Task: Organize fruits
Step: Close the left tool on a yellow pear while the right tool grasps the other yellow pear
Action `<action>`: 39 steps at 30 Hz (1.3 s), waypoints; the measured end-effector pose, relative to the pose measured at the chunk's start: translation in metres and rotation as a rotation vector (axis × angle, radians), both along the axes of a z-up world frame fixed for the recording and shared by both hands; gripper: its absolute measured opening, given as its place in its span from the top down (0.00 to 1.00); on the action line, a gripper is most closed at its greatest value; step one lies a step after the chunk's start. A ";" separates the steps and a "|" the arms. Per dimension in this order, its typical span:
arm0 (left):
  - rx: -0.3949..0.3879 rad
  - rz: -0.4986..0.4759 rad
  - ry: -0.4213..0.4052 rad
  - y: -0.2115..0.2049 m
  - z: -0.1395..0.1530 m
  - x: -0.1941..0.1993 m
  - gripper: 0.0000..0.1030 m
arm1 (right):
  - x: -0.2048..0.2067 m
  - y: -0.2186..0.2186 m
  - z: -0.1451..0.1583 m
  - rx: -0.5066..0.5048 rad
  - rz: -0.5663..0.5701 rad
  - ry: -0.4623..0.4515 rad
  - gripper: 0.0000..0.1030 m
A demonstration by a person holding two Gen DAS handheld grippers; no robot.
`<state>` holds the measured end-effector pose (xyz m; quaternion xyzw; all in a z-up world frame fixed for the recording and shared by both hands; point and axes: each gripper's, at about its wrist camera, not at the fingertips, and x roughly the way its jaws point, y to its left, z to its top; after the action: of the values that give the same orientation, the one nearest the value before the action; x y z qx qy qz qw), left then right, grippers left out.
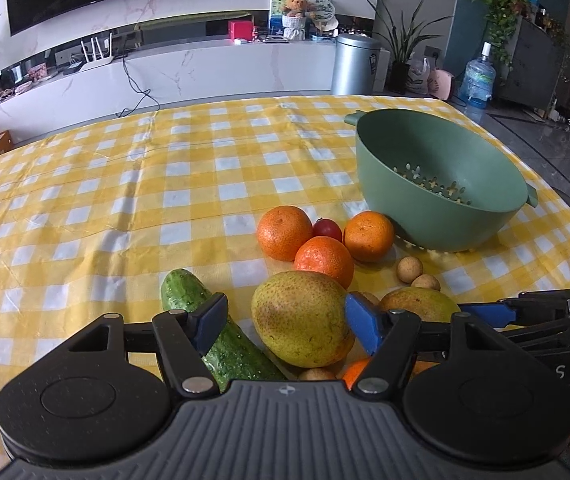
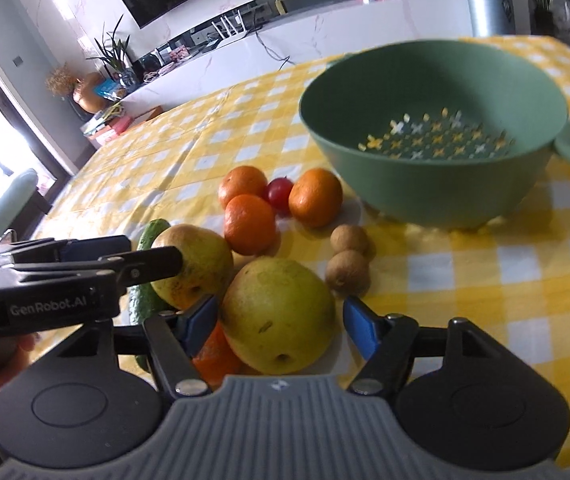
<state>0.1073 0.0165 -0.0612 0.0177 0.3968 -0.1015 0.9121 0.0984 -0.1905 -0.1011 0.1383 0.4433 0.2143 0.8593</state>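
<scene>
A pile of fruit lies on the checked tablecloth [image 1: 125, 184] in front of an empty green colander [image 1: 441, 176] [image 2: 433, 128]. My left gripper [image 1: 285, 320] is open, its fingers on either side of a yellow-green pear [image 1: 301, 320], not closed on it. My right gripper [image 2: 281, 316] is open around a second pear [image 2: 277, 316], which also shows in the left wrist view [image 1: 417, 300]. A cucumber [image 1: 221, 336], three mandarins [image 1: 285, 232], a cherry tomato [image 1: 327, 229] and small brown longans [image 1: 409, 269] lie around them.
The left gripper's body [image 2: 65, 276] reaches in beside the right one over the first pear [image 2: 193, 264]. Another mandarin [image 2: 215, 356] lies under the right gripper. A TV cabinet [image 1: 205, 68] and a bin [image 1: 355, 64] stand beyond the table.
</scene>
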 end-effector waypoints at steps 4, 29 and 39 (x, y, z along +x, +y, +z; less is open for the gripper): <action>-0.016 -0.009 0.007 -0.001 -0.002 0.003 0.23 | 0.003 -0.004 -0.004 0.034 -0.008 0.022 0.38; -0.001 -0.029 0.143 -0.016 -0.016 0.028 0.22 | 0.005 -0.009 -0.014 0.076 0.005 0.034 0.39; 0.019 -0.002 0.065 -0.020 0.013 0.004 0.22 | -0.008 -0.016 -0.002 0.069 -0.008 -0.035 0.39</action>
<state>0.1117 -0.0034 -0.0482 0.0232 0.4270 -0.0991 0.8985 0.0903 -0.2064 -0.1029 0.1658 0.4200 0.2285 0.8625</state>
